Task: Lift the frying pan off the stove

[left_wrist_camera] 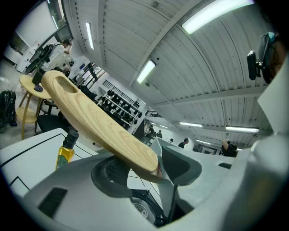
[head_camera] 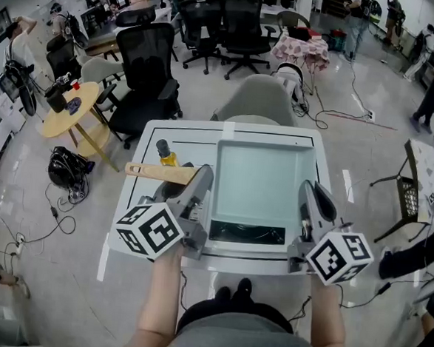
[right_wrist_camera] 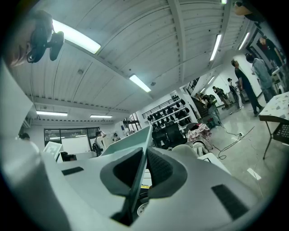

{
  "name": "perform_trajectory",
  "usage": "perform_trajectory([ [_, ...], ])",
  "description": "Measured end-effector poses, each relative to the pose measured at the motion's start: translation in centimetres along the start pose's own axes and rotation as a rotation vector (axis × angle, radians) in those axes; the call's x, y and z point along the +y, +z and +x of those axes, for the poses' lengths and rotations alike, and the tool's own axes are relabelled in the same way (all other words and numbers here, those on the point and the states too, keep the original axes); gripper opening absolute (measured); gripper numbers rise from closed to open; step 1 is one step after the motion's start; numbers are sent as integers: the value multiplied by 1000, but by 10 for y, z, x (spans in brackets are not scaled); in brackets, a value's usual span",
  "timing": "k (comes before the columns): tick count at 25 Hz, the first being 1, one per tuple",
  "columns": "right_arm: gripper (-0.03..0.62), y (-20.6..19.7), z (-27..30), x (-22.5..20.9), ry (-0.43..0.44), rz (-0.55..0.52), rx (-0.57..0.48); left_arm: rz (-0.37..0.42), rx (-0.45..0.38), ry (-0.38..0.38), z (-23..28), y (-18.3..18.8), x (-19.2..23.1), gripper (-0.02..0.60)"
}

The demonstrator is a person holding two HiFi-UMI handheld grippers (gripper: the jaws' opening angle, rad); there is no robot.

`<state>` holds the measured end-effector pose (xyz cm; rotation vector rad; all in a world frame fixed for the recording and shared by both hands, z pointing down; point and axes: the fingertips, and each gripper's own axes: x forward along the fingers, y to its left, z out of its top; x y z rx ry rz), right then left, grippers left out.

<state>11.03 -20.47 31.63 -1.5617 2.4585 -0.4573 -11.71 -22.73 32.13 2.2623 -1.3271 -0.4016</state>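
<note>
The frying pan (head_camera: 261, 181) is a pale green square pan with a light wooden handle (head_camera: 160, 172) that sticks out to the left. It sits over the white stove top (head_camera: 319, 150), and how high it is I cannot tell. My left gripper (head_camera: 202, 178) is shut on the inner end of the wooden handle (left_wrist_camera: 97, 122), beside the pan's left wall. In the left gripper view the left gripper (left_wrist_camera: 160, 170) shows the wood lying between its dark pads. On the pan's right side, my right gripper (head_camera: 310, 192) is shut on the thin rim (right_wrist_camera: 141, 149), which runs edge-on between the right gripper (right_wrist_camera: 143, 170) pads.
A small oil bottle (head_camera: 164, 154) with a black cap stands on the stove top left of the pan, just behind the handle, also seen as the oil bottle (left_wrist_camera: 67, 150). Office chairs (head_camera: 149, 68) stand beyond the table, and a round wooden table (head_camera: 67, 114) stands at the left.
</note>
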Motion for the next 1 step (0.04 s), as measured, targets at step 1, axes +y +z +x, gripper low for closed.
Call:
perform_trajectory([
  [1, 26, 1, 0, 0, 1, 1, -2, 1, 0, -1, 0, 0, 0, 216],
])
